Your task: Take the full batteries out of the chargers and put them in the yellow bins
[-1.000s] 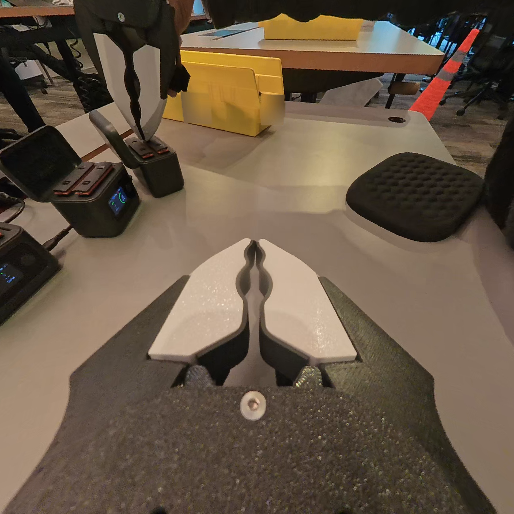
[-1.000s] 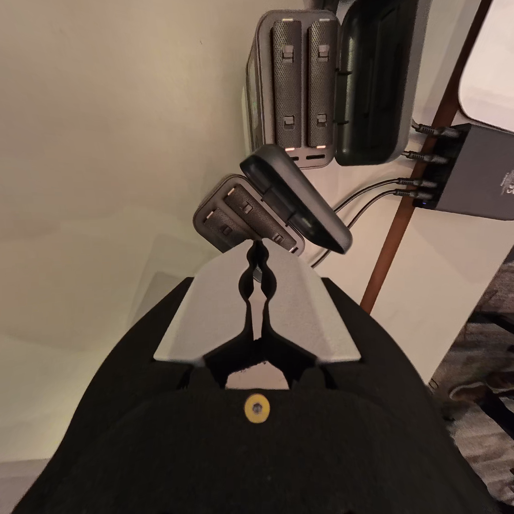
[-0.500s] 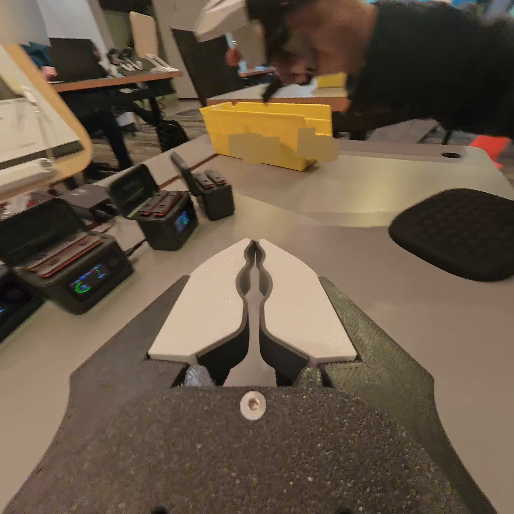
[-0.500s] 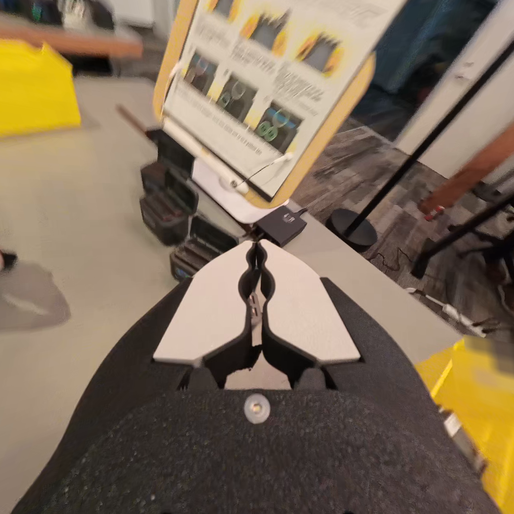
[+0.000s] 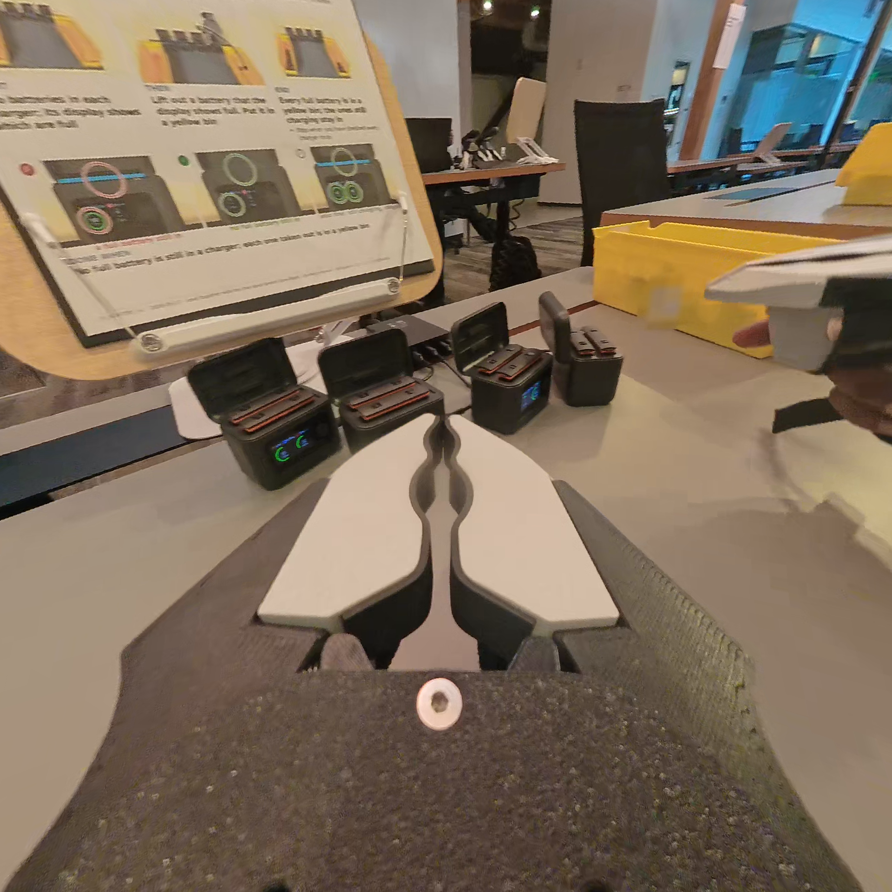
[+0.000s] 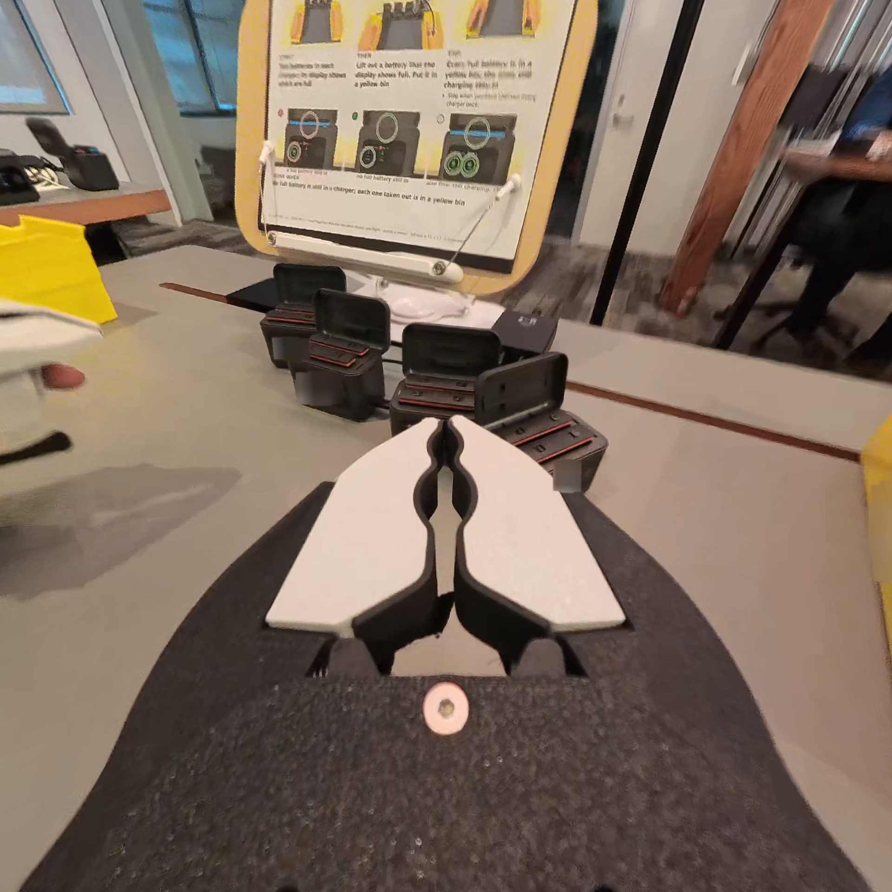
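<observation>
Several black chargers stand in a row on the grey table, lids open, each with two dark red-edged batteries. In the left wrist view the leftmost charger shows green rings on its display, and others follow to the right. My left gripper is shut and empty, just in front of the row. My right gripper is shut and empty, close before the nearest charger. A yellow bin sits at the back right, and yellow bins show in the right wrist view at the left and at the right edge.
An instruction board on a white stand rises behind the chargers. A black power hub with cables lies behind them. The right gripper shows at the right of the left wrist view. Other desks and chairs stand beyond the table. The tips of one gripper are about 20 centimetres away from the tips of the other. The nearest charger lies some 12 centimetres from my right tips, 25 centimetres from my left tips. My left wrist view looks at it from another angle.
My right gripper has left its spot above a charger and now looks level along the row. My left gripper has swung left, from facing the yellow bin to the chargers and board. Both stayed shut.
</observation>
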Tool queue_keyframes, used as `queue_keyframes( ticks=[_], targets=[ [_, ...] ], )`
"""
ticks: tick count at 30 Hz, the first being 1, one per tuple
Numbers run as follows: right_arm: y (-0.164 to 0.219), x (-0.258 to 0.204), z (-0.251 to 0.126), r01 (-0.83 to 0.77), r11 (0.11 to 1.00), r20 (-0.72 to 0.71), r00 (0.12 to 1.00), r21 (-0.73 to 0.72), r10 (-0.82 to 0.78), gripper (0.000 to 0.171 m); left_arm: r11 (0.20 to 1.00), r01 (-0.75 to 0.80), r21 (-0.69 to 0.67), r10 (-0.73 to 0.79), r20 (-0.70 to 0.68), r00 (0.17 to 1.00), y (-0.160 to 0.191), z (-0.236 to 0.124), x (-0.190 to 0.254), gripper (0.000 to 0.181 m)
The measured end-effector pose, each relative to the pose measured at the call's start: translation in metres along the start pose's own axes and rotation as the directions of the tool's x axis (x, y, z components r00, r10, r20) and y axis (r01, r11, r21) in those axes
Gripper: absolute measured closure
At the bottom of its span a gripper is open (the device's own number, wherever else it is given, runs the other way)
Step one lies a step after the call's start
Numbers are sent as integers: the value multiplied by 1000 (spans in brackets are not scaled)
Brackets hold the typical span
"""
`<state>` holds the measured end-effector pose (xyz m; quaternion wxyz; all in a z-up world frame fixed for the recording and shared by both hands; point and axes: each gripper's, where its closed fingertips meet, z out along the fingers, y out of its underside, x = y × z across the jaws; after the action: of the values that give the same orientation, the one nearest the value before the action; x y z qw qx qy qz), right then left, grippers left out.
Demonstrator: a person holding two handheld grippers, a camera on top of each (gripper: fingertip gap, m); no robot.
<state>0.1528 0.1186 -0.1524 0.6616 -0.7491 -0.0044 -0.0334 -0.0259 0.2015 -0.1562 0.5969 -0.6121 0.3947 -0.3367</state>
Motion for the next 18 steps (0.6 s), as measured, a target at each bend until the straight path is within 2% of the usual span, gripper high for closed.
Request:
queue_keyframes(
  ticks=[2, 3, 6, 18],
  targets=[
    [16, -4, 3, 36, 999, 8, 999, -9, -36, 171, 1000, -28, -7, 28, 38, 999, 2, 0, -8, 181],
    [17, -8, 5, 19, 999, 31, 999, -39, -17, 171, 999, -43, -14, 43, 65, 997, 4, 1, -14, 181],
    [13, -10, 4, 26, 1000, 36, 999, -1, -26, 171, 998, -61, -32, 64, 116, 991, 7, 2, -25, 181],
    [13, 7, -2, 58, 998, -39, 998, -14, -58, 171, 974, -202, -104, 215, 141, 966, 20, 6, -29, 181]
  ],
)
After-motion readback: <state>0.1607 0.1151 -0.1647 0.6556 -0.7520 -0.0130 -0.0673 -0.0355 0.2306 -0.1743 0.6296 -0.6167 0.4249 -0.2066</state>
